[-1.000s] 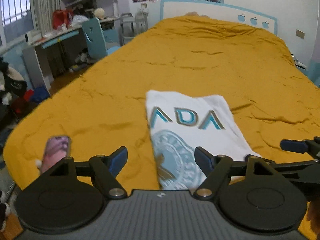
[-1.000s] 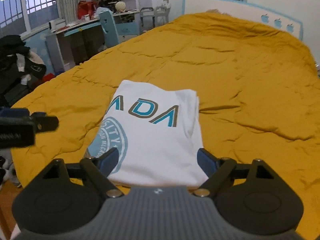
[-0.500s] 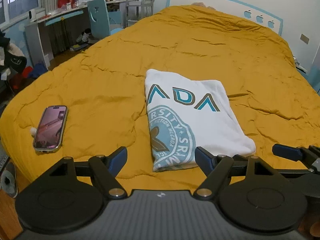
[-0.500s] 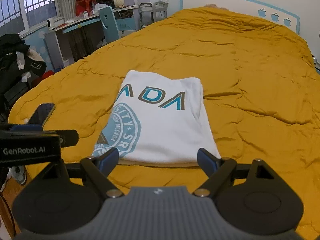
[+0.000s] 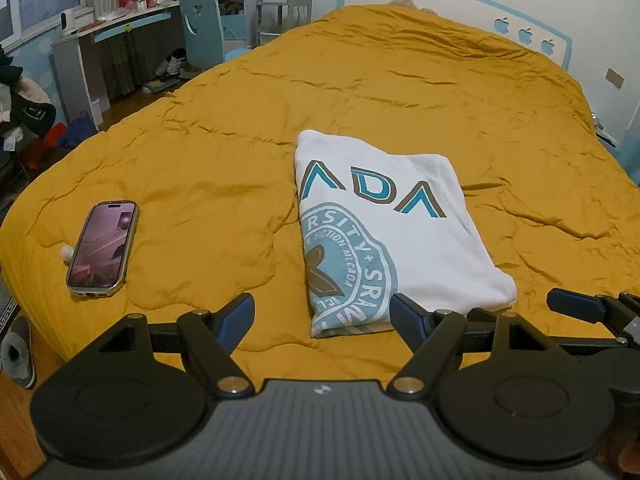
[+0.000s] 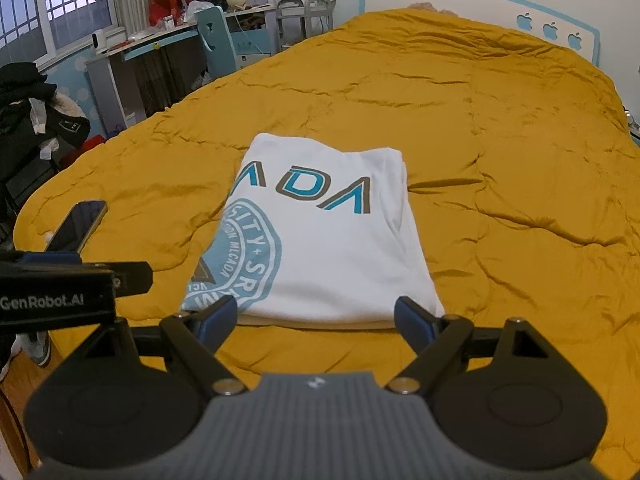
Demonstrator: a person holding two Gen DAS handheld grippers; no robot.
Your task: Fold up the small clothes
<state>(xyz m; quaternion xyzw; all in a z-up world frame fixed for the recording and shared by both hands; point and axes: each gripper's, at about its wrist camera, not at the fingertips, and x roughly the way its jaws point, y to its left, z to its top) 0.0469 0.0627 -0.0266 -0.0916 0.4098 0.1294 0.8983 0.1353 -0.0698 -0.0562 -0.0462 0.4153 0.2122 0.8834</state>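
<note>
A white T-shirt with teal lettering and a round teal print lies folded into a neat rectangle on the mustard-yellow bed cover. In the right wrist view the same T-shirt sits straight ahead of the fingers. My left gripper is open and empty, held back from the shirt's near edge. My right gripper is also open, holding nothing, just short of that edge. The right gripper's blue fingertips show at the right of the left wrist view. The left gripper's body shows at the left of the right wrist view.
A smartphone lies face up on the cover to the left of the shirt, with a small white object beside it. A desk with a teal chair stands beyond the bed's left side. Clothes pile on the left; a slipper lies on the floor.
Both grippers have drawn back and risen from the shirt, so the whole folded shirt and the phone now show. The shirt itself has not moved.
</note>
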